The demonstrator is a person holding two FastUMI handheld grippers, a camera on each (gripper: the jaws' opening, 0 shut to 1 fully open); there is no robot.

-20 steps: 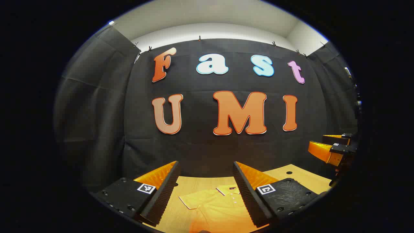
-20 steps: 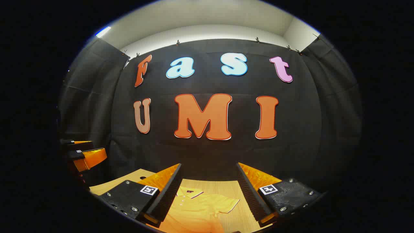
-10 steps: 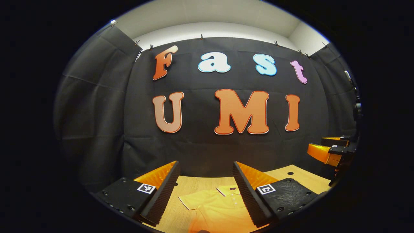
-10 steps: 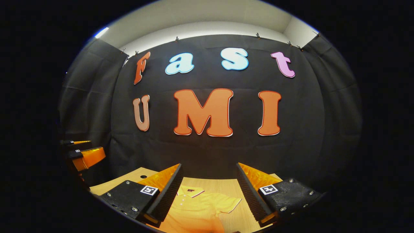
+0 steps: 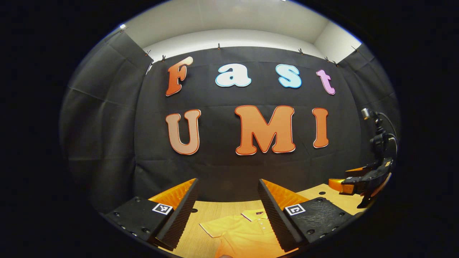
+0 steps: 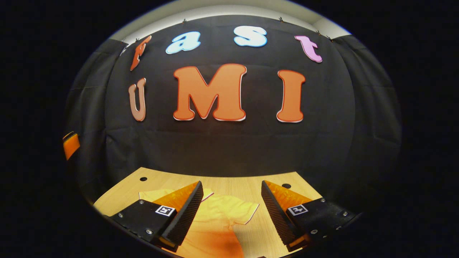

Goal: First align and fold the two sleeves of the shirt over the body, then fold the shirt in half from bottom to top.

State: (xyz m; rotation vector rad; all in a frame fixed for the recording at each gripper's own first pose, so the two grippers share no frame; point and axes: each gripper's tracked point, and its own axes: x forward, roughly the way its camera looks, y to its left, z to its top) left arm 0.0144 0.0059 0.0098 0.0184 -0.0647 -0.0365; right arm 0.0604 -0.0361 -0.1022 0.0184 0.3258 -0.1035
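An orange polo shirt (image 5: 244, 233) lies flat on the wooden table (image 5: 215, 209), collar toward the back wall, both short sleeves spread out. My left gripper (image 5: 229, 211) hangs open above its left sleeve and collar, holding nothing. In the right gripper view the shirt (image 6: 218, 224) spreads below my open right gripper (image 6: 231, 215), its right sleeve (image 6: 240, 209) showing between the fingers. The right gripper (image 5: 362, 179) also appears at the far right of the left gripper view, tipped down toward the table.
The black cloth wall (image 6: 229, 150) stands close behind the table's far edge. Small round holes (image 6: 286, 186) mark the tabletop near the back corners. A camera on a stand (image 5: 376, 132) sits at the right side. Bare wood (image 6: 265, 233) lies right of the shirt.
My right gripper has tipped forward and down, so more of the table and shirt shows beneath it. My left gripper has barely moved. Both stay open.
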